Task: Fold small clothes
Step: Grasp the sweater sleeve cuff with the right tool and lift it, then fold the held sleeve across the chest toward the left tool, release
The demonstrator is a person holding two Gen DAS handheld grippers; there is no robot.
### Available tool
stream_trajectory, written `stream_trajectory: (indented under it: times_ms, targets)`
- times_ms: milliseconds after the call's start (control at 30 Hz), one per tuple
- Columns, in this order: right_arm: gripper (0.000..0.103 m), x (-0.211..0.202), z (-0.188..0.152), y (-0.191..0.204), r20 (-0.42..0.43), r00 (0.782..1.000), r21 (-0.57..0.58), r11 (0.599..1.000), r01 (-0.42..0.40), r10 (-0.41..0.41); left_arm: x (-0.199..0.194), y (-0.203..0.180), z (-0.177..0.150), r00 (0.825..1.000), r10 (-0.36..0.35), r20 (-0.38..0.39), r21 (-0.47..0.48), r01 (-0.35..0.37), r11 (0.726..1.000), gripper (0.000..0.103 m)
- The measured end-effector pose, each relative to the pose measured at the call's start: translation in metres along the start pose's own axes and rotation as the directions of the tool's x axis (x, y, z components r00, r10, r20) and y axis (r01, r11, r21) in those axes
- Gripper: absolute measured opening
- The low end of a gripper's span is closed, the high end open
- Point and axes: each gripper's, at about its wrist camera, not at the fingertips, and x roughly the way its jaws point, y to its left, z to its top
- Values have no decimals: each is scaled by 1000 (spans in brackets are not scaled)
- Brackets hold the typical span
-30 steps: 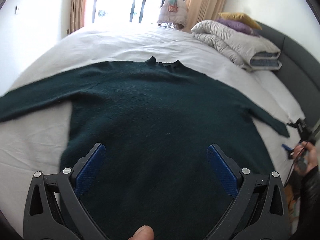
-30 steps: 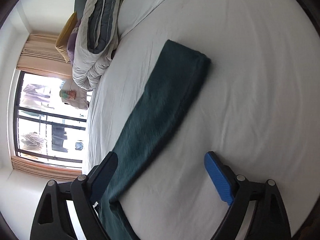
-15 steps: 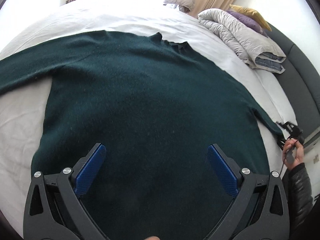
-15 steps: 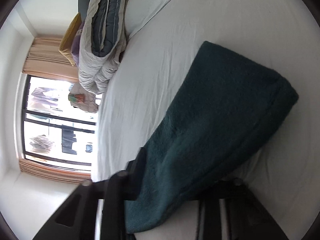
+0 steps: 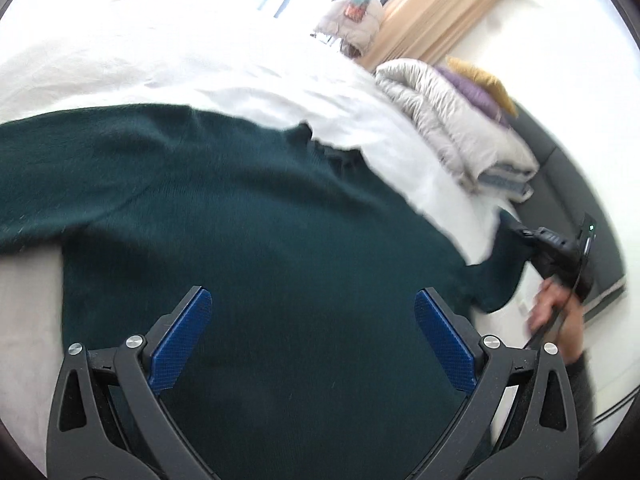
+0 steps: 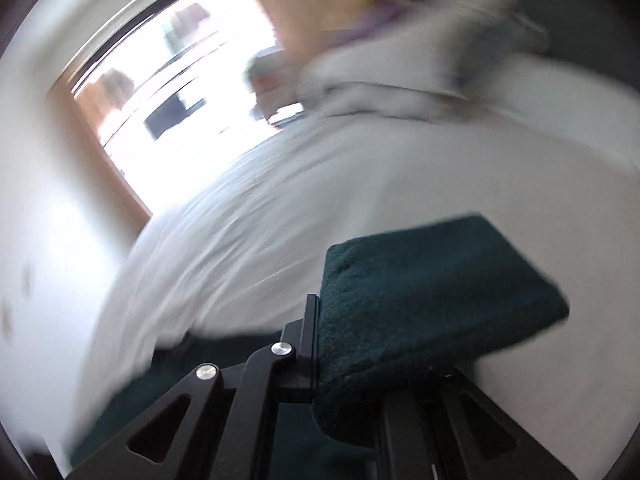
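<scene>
Sweater: dark green knitted sweater [image 5: 280,240] flat on white bedsheet [image 5: 200,68].
Left gripper [image 5: 312,336]: jaws wide, lower centre.
Right gripper [image 6: 360,364]: jaws just closing, clamped on sweater's cuff [image 6: 432,300].

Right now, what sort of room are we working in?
Most likely a bedroom: a wide bed with a white sheet, a folded pale grey duvet by the dark grey headboard, and peach curtains at a bright window.

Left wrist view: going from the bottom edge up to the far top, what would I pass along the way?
Open blue-padded left gripper → dark green knitted sweater spread flat → rumpled white bedsheet → pale puffy jacket by the bright window.
</scene>
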Motion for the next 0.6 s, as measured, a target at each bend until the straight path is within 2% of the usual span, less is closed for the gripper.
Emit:
stream_trajectory:
  times_ms: [33, 67, 100, 167, 267, 433, 600]
  targets:
    - [6, 13, -10, 42, -28, 999, -122, 992, -27, 23, 3, 6, 8, 1000, -29, 0, -28, 29, 999, 103]
    - [6, 27, -24, 76, -53, 999, -236, 971, -21, 9, 5, 10, 13, 999, -49, -3, -51, 49, 998, 103]
    - [6, 44, -44, 109, -70, 997, -360, 933, 9, -36, 9, 17, 18, 997, -76, -14, -83, 75, 994, 103]
    - [6, 68, -74, 140, -110, 991, -485, 874, 14, -77, 17, 28, 24, 989, -138, -52, -151, 129, 980, 103]
    - [6, 87, -94, 152, -142, 986, -519, 855, 6, -92, 34, 35, 28, 978, -186, -99, -199, 164, 966, 103]
    - [6, 91, -104, 159, -142, 984, -570, 821, 7, -107, 68, 29, 41, 957, -252, -143, -235, 214, 948, 103]
    - [6, 82, -108, 142, -173, 981, -515, 857, -20, -81, 86, 33, 42, 942, -301, -146, -322, 243, 915, 103]
